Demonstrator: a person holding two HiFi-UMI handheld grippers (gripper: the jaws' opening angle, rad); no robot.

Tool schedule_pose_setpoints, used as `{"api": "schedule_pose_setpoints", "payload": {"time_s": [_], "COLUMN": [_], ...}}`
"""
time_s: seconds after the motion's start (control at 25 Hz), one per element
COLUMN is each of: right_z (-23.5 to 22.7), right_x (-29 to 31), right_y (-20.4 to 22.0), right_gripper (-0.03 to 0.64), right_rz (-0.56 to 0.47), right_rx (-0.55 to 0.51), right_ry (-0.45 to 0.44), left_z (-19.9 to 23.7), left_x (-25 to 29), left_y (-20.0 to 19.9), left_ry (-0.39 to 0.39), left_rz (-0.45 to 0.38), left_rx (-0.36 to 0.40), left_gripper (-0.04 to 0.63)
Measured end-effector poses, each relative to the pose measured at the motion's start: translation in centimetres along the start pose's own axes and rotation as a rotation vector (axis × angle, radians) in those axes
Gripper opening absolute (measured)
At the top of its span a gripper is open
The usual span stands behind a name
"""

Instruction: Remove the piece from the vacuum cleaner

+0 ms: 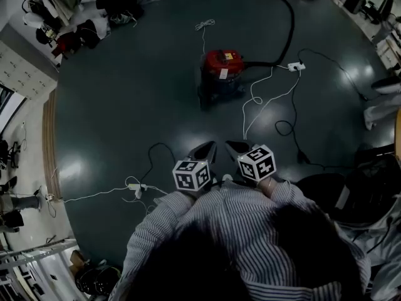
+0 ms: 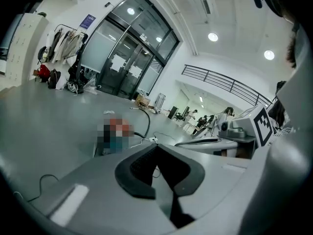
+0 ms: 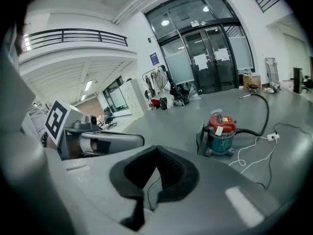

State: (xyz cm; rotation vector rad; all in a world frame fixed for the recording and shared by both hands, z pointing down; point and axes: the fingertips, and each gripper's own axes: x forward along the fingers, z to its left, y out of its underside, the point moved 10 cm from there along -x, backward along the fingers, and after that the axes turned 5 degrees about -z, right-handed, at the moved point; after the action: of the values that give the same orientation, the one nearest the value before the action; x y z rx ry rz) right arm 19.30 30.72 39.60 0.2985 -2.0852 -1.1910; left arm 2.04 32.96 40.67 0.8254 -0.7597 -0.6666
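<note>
The vacuum cleaner has a red lid and a blue body and stands on the dark floor well ahead of me. A black hose leaves its right side and curves away. A dark flat part sits against its left side. In the right gripper view the vacuum cleaner is right of centre. The left gripper view shows it only as a mosaic patch. My left gripper and right gripper are side by side near my chest, far from the vacuum. Both are shut and hold nothing.
White cables run from a power strip right of the vacuum toward me. A second strip with black and white cords lies at the lower left. A dark chair is at my right. Coats and bags are at the far left.
</note>
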Motion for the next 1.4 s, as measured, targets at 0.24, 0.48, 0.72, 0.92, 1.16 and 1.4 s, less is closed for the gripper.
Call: {"api": "schedule_pose_setpoints", "payload": {"time_s": [0.24,0.48,0.72,0.92,1.16,1.4], "right_z": [-0.8,-2.7,-4.3,-6.8,-9.3,-11.9], "right_x": [0.0,0.1,0.3,1.8,7.5,15.4], "right_y": [0.0,-0.6,0.4,-0.2,-3.6,-9.3], "right_gripper": [0.002,0.002,0.002,0.002,0.002,0.002], "right_rz": [-0.022,-0.047,0.002,-0.014,-0.007,-0.016], "right_rx": [0.022,0.08,0.116,0.127,0.123,0.148], "right_ry": [-0.02,-0.025,-0.053,-0.032,-0.027,0.015], "left_z": [-0.1,0.0,-0.6,0.8,6.5,14.0], "left_x": [0.9,1.9,3.0,5.2,9.3,13.7], "left_y": [0.2,-0.3,0.4,-0.6,-3.3,-9.7], "left_ry": [0.003,-0.021,-0.044,-0.05,-0.06,-0.043], "left_rz": [0.012,0.003,0.031,0.041,0.029,0.063], "left_rx": [-0.016,-0.036,-0.069,-0.074,-0.098,-0.072], "left_gripper": [0.003,0.004,0.005,0.005,0.003,0.005]}}
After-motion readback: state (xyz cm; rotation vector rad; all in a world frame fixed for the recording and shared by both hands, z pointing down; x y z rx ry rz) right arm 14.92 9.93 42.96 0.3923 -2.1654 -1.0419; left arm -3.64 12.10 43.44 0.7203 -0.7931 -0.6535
